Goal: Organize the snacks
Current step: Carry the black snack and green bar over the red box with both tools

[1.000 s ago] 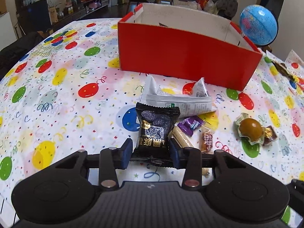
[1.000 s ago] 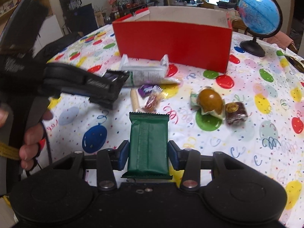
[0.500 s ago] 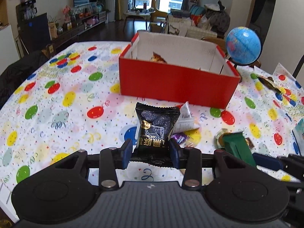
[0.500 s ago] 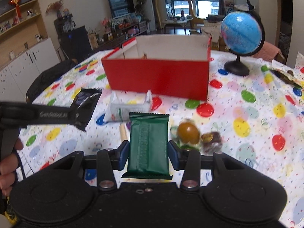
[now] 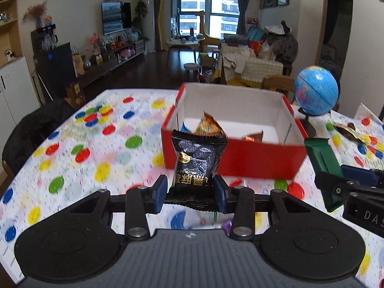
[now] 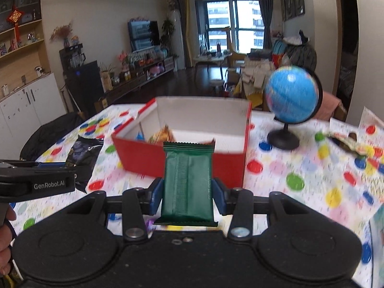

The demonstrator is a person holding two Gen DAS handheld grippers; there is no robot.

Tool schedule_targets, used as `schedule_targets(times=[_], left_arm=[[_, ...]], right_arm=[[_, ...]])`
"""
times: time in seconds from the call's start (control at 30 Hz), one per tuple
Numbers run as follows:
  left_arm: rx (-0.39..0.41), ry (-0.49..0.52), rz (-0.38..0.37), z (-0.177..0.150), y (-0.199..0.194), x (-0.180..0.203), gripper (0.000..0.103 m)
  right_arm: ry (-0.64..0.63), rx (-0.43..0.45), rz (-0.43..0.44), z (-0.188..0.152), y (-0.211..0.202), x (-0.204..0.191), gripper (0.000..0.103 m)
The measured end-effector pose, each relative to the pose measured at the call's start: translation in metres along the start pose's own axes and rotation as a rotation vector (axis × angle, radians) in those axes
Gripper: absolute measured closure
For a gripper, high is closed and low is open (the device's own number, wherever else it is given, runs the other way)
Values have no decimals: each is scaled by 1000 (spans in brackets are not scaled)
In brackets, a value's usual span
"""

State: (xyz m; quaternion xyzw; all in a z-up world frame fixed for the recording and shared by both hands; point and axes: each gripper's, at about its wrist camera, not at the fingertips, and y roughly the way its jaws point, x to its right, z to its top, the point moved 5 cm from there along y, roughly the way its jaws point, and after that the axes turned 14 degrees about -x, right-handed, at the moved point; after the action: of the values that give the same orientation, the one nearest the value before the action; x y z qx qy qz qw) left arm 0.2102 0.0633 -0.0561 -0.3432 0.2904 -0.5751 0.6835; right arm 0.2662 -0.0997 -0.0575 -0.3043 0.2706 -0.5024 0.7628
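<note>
Left gripper (image 5: 189, 193): clamping the lower end of a black crinkle-edged foil snack packet (image 5: 198, 159) between partly closed blue pads (image 5: 160, 193), holding it upright in the air just short of the near wall of the open red cardboard box with white inside (image 5: 252, 160).

Right gripper (image 6: 187, 195): pinching a dark green ribbed foil wafer bar wrapper (image 6: 188, 182) at both long edges, jaws partly closed, holding it upright before the same box, toward its right corner.

Inside the box: orange-brown snack packets (image 5: 207, 126) leaning near its left wall.

Right of the box: blue globe on a black stand (image 6: 291, 98), standing on the balloon-print tablecloth (image 5: 96, 148).
</note>
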Motion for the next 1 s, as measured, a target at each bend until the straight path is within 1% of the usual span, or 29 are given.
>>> schedule_targets(times=[0.17,0.33,0.5,0.67,0.77,1.0], left_arm=[[29,3,35,28,5,3,62],[53,8,57,54,13,8,62],[70,10,53,76,25,13,62],[67,19,60,94,47,22,62],[60,34,57,102,62,29,62],[15,57,76,113,103,39,62]], right_arm=[[-2,60,10,28,6,5,60],[23,72,4,52,21,15,60],[12,82,-12,69,37,23,60],[23,78,-23,79,56,34,60],[27,96,-30,85,66,40,60],[33,50,-29,90,96,42,60]])
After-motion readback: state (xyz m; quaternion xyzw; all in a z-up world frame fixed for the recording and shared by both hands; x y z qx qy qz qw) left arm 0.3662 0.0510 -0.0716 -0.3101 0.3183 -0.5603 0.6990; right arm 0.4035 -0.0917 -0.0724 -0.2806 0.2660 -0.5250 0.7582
